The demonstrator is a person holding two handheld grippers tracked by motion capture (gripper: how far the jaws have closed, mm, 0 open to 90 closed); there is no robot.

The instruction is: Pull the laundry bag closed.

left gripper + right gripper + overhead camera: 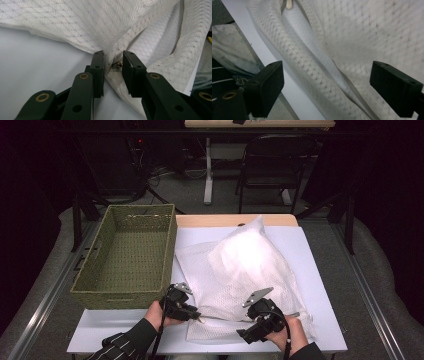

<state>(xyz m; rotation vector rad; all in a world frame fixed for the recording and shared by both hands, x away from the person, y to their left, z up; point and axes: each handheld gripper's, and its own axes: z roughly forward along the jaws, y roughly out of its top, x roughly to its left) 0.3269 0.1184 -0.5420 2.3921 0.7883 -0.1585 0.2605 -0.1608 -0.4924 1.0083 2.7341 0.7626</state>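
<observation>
The left gripper point(112, 66) pinches a fold of the white mesh fabric bag point(100, 25) over the pale table surface point(30, 62); a small metal piece point(117, 65), perhaps a zipper pull, sits between its jaws.

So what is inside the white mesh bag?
The white mesh bag bulges around a white, pillow-like filling seen through the mesh. Its exact nature is hidden. The left gripper pinches the bag's zipper end.
</observation>
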